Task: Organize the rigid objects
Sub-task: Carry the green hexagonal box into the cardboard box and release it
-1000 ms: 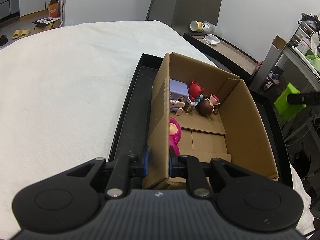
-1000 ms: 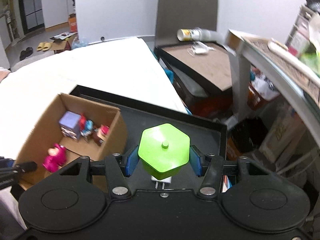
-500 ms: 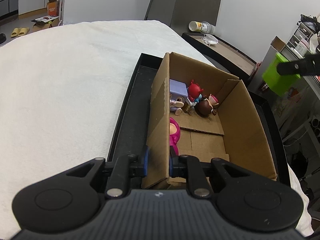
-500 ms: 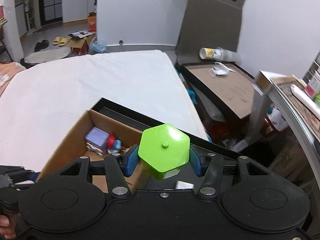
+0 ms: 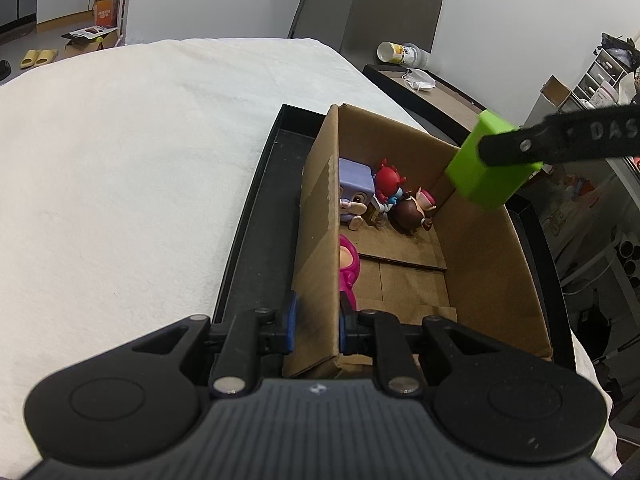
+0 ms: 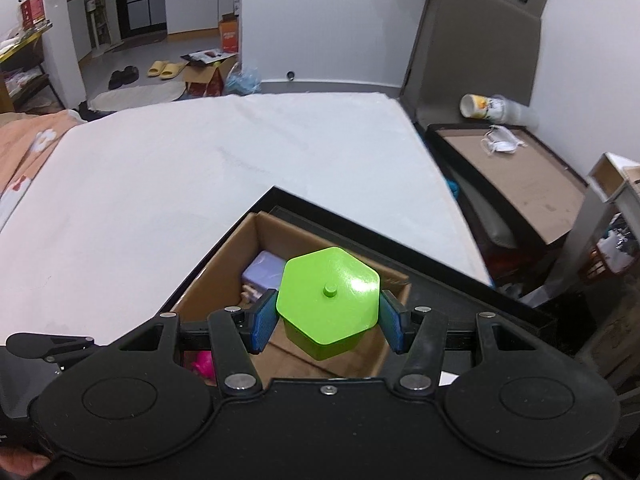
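Note:
An open cardboard box [image 5: 480,264] stands in a black tray [image 5: 260,216] on the white bed. Inside lie a purple cube toy [image 5: 356,180], a red-haired figure [image 5: 389,180], a brown figure [image 5: 412,210] and a pink figure [image 5: 349,264]. My left gripper [image 5: 316,320] is shut on the box's near left wall. My right gripper [image 6: 328,320] is shut on a green hexagonal container [image 6: 329,300], held above the box's far right part; it also shows in the left wrist view [image 5: 486,162]. The box [image 6: 224,280] lies below it.
The white bed [image 5: 120,180] spreads to the left. A dark side table [image 6: 516,184] with a tipped cup [image 6: 480,106] and a face mask stands at the right. Shelves and clutter fill the far right.
My right gripper has carried the green container leftward, from beside the tray to above the box. My left gripper has kept its hold on the box wall.

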The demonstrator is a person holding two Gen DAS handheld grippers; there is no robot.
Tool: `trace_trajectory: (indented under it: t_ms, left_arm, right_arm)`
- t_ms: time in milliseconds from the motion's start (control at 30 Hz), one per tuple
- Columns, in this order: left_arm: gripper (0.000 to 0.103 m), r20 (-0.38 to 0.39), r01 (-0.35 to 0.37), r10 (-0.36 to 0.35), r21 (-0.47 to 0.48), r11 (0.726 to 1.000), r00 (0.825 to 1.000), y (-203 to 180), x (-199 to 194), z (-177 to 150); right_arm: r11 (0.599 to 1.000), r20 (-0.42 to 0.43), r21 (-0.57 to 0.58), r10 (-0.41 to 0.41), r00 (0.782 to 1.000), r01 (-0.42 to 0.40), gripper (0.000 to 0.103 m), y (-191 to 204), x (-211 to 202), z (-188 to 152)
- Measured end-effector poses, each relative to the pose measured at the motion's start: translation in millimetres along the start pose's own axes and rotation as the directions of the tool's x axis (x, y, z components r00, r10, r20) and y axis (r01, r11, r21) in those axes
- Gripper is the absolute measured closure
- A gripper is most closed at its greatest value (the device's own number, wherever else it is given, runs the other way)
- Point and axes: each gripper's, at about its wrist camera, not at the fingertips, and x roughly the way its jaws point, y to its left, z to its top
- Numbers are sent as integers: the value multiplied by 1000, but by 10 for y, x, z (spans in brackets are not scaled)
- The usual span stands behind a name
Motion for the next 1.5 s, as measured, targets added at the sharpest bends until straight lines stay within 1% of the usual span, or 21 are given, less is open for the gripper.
trace_trajectory:
  t_ms: [267,400,667,767,867,1000,1233,1500]
  left_arm:
    - [85,0,3,-3,-1,1000,1000,7,2,-2]
    - [85,-3,9,-9,-7,1000,1000,19,4,2]
    - [85,-2,12,-12,-6,1000,1000,28,2,0]
    - [85,-1,12,-12,-6,1000,1000,28,2,-1]
    - [85,-1,12,-12,-6,1000,1000,29,2,-1]
    - [85,-1,11,-11,-5,1000,1000,27,1,4]
    - [85,0,9,-9,-4,1000,1000,21,6,3]
    - [85,2,1,-1,4,1000,1000,1,7,-1]
  right_arm:
    - [999,-53,0,41,998,-41,51,127,241,-113]
    - [998,-72,19,59,996,-58,51,170,360,-177]
    - [998,-111,25,63,992,-60,51,245,538,-288]
    - [997,-109,32,66,992,-63,50,251,579,-298]
    - [997,-128,43,70,989,-65,49,252,632,-286]
    - [995,-106,55,86,991,-81,46,211,548,-265]
    - [993,-68,76,96,993,-90,46,37,253,-255]
    - [993,-25,102,66,997,-63,46,-198,-58,-308]
